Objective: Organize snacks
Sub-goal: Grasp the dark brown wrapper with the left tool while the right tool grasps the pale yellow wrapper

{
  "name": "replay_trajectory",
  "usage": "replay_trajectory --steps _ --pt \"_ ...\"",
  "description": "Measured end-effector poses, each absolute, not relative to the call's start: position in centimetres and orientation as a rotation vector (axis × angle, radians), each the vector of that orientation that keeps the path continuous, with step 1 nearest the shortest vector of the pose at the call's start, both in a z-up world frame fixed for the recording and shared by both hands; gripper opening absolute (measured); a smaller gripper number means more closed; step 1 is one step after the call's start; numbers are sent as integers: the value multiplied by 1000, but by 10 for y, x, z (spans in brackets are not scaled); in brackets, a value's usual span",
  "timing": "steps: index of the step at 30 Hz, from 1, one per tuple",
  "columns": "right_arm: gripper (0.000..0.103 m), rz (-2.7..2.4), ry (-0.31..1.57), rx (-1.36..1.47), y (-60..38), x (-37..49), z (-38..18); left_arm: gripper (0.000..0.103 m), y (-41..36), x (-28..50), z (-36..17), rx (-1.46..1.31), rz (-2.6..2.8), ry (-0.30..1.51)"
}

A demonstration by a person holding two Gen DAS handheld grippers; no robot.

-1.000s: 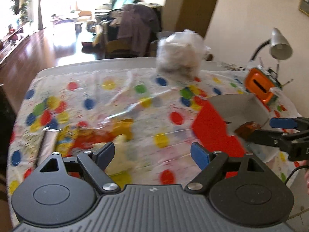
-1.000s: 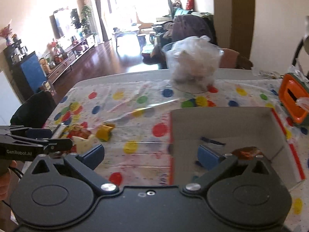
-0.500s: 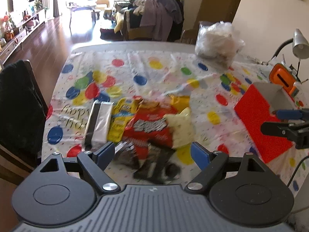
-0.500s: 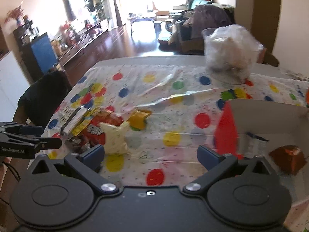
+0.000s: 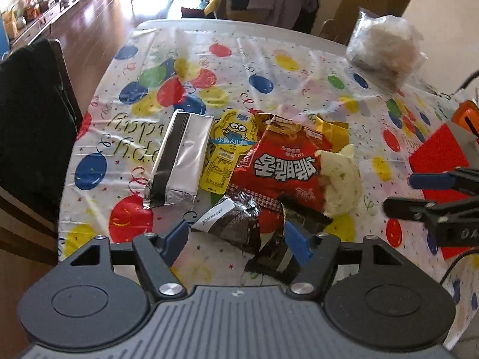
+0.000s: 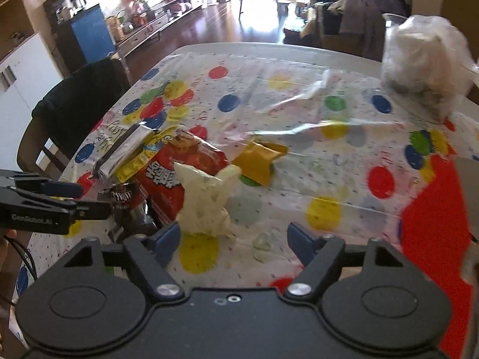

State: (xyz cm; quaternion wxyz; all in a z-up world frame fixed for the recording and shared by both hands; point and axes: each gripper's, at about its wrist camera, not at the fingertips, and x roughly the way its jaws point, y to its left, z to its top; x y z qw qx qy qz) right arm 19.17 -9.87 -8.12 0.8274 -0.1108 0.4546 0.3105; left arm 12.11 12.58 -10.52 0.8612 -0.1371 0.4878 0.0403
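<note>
Six snack packs (image 5: 281, 164) lie in front of the tool, one box (image 5: 437, 155), one plastic bag (image 5: 386, 48)

- A white tabletop (image 5: 209, 25) under a glossy plastic birthday cloth (image 5: 269, 59) printed with coloured balloons.
- A clear crinkled plastic bag of pale lumps (image 5: 386, 49) at the far right of the cloth.
- An orange plastic object with a dark slot (image 5: 467, 116) at the right edge.
- A dark chair draped in black fabric (image 5: 30, 119) against the left side.
- Reddish polished wood floor (image 6: 239, 30) beyond, with a blue cabinet (image 6: 89, 31) and clothes heaped on a seat (image 6: 359, 3).
</note>
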Motion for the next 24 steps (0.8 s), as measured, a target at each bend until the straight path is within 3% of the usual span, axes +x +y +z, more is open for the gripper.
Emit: replay_trajectory --steps 7,14,18,24 --pt "69 710 971 -266 -69 206 -96 61 130 138 -120 -350 138 1062" --pt "56 725 1023 -216 -59 221 -110 55 136 148 -126 -376 178 1077" --pt "44 736 1041 -208 -55 222 -115 51 136 148 -128 -374 185 1076" --pt "35 721 1040 -184 -61 221 -113 45 136 146 -129 -362 184 1066"
